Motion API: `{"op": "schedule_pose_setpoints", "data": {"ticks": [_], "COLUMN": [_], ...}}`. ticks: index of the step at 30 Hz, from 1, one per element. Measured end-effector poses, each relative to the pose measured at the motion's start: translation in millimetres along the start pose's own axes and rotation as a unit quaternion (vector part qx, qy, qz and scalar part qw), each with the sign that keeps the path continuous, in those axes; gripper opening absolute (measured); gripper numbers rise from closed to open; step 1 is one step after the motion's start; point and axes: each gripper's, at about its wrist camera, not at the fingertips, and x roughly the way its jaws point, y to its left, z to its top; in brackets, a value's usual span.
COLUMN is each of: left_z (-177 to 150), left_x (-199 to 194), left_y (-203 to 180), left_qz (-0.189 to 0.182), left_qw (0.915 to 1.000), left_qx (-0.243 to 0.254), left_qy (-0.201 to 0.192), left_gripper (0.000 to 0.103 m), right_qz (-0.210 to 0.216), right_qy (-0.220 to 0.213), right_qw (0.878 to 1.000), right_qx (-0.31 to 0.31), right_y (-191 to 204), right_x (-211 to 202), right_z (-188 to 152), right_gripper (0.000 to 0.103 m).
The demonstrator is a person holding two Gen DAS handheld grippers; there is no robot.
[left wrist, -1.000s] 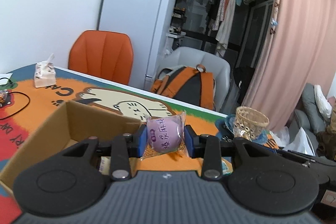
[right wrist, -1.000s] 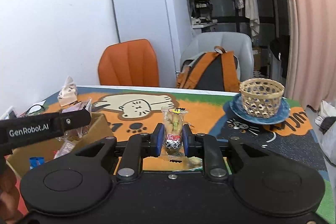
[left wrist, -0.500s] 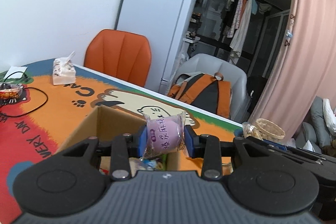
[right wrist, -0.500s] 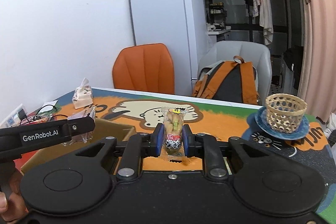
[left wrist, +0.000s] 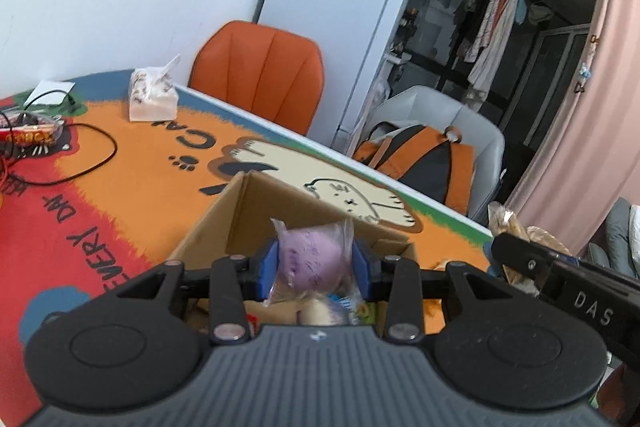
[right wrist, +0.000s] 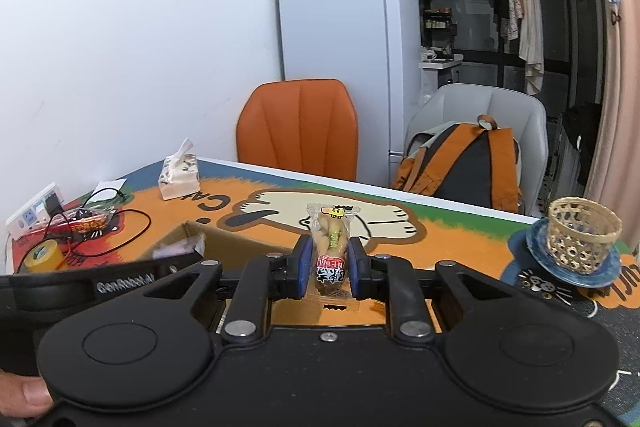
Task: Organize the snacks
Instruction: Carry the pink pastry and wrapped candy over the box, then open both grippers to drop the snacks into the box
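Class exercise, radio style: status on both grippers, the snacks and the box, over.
Left gripper opening, purple snack between pads, over cardboard box. Right gripper shut on yellow snack. Nothing blocking the box.

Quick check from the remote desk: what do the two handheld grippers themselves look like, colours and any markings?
Both are matte black plastic with two round discs, silver bolts and blue pads. The left gripper has a ribbed grey top; white lettering marks each one's side. The right gripper has a smooth black top.

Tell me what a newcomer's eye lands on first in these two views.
First, the purple wrapped snack between the left gripper's opening fingers, over the open cardboard box. Next, the slim pickle-like snack packet clamped upright in the right gripper. Behind both lies the loud orange cat-print tablecloth.
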Motion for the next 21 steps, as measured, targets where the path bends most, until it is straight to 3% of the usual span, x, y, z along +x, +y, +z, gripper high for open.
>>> {"op": "schedule_pose_setpoints", "data": {"ticks": [8,21], "left_z": [17.2,30.6], "left_x": [-16.0,-30.3], "left_y": [21.9,55.4], "left_qz": [0.006,0.033], "left_qw": [0.9998,0.9986], "left_qx": [-0.009,-0.035], "left_qy": [-0.016,-0.023], "left_gripper": [0.051,0.053], "right_qz": [0.015,0.054], "right_qy": [0.005,0.009], "right_qw": [1.000,0.998], "right_qx": [-0.012,-0.026], "right_y": [27.4,62.0], "right_x": [13.9,23.6], "right_z": [6.3,15.0], "right_gripper": [0.020,0.021]}}
